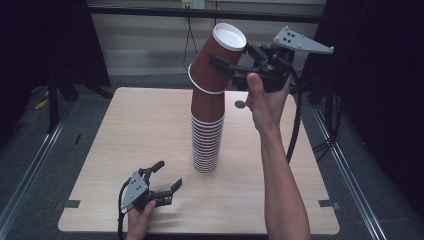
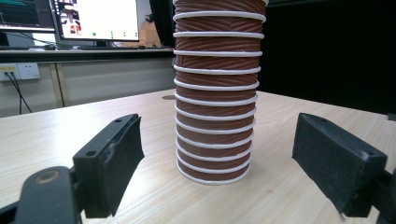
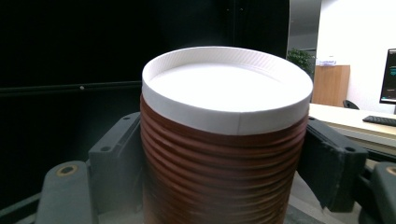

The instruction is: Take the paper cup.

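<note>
Brown cup (image 1: pixel 218 57): tilted atop stack (image 1: pixel 207 140), clamped by right gripper (image 1: pixel 235 67); mouth hidden.
Left gripper (image 1: pixel 167 176): jaws apart, near stack base.
Writing: none legible.

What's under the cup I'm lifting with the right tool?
The tilted cup in the right tool hangs over the stack of upside-down cups; its rim is around the top cup there. That cup's base is covered, so contact inside is hidden.

High view overhead, claw views close, sharing cup stack (image 1: pixel 207 135)
</note>
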Motion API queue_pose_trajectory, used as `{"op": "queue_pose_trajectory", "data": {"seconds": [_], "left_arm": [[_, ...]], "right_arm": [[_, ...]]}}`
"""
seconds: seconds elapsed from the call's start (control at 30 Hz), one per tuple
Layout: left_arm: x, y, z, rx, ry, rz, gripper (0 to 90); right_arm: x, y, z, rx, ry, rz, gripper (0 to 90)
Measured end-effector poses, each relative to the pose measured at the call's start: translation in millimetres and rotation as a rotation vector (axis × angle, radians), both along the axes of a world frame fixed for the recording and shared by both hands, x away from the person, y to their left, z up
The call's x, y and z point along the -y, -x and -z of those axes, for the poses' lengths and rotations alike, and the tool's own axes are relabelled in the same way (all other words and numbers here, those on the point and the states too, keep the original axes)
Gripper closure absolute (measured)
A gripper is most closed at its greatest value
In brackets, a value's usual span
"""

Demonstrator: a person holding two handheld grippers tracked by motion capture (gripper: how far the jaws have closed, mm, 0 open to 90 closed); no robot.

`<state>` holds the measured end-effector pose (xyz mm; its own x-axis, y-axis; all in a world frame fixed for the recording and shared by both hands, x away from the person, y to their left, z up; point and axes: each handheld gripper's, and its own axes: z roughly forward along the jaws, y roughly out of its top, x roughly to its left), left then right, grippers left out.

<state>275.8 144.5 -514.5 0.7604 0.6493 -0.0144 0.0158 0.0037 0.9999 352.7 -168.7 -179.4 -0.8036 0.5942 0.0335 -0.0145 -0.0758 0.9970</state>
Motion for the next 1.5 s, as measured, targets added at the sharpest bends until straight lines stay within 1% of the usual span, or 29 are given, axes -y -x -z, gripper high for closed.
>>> {"op": "queue_pose_trajectory", "data": {"seconds": [0.03,0.07,0.13,0.17,0.27,0.5,0.8,0.93,1.0,1.1,1.17,1.27,1.37,1.5], "left_arm": [[0.0,0.0,0.0,0.0,0.0,0.0,15.7],[1.0,1.0,0.4,-0.016,0.014,-0.002,15.7],[1.0,1.1,0.4,-0.016,0.015,-0.002,15.7],[1.1,1.1,0.4,-0.016,0.014,-0.002,15.7],[1.0,1.1,0.4,-0.016,0.014,-0.002,15.7],[1.0,1.1,0.4,-0.016,0.015,-0.002,15.7],[1.1,1.0,0.4,-0.016,0.016,-0.001,15.7],[1.1,0.9,0.5,-0.015,0.016,-0.001,15.7],[1.1,0.9,0.5,-0.015,0.016,-0.001,15.7],[1.1,0.9,0.4,-0.016,0.015,-0.001,15.7],[1.2,0.9,0.4,-0.015,0.015,-0.002,15.7],[1.2,1.0,0.4,-0.016,0.015,-0.003,15.7],[1.2,1.0,0.4,-0.016,0.014,-0.005,15.7],[1.1,0.9,0.4,-0.017,0.016,-0.002,15.7]], "right_arm": [[0.8,0.2,-0.2,0.003,-0.004,-0.001,22.1],[1.7,0.7,-0.6,0.004,-0.008,0.002,22.2],[3.5,1.5,-1.2,0.005,-0.01,0.004,22.1],[6.4,2.6,-1.5,0.007,-0.021,0.003,22.2],[9.9,4.2,-1.4,0.01,-0.033,0.004,22.2],[16.4,7.3,-0.3,0.01,-0.04,0.012,22.2],[31.3,12.7,0.9,0.015,-0.06,0.031,22.2],[39.7,18.2,-0.5,0.016,-0.051,0.05,22.2],[42.2,18.9,-0.1,0.017,-0.052,0.055,22.2],[51.8,22.7,2.5,0.014,-0.045,0.074,22.2],[53.6,23.6,3.2,0.012,-0.04,0.077,22.2],[60.3,26.9,7.0,0.009,-0.025,0.092,22.2],[62.9,28.1,9.0,0.003,-0.021,0.097,22.2],[69.8,31.9,16.8,-0.007,-0.005,0.119,22.2]]}}
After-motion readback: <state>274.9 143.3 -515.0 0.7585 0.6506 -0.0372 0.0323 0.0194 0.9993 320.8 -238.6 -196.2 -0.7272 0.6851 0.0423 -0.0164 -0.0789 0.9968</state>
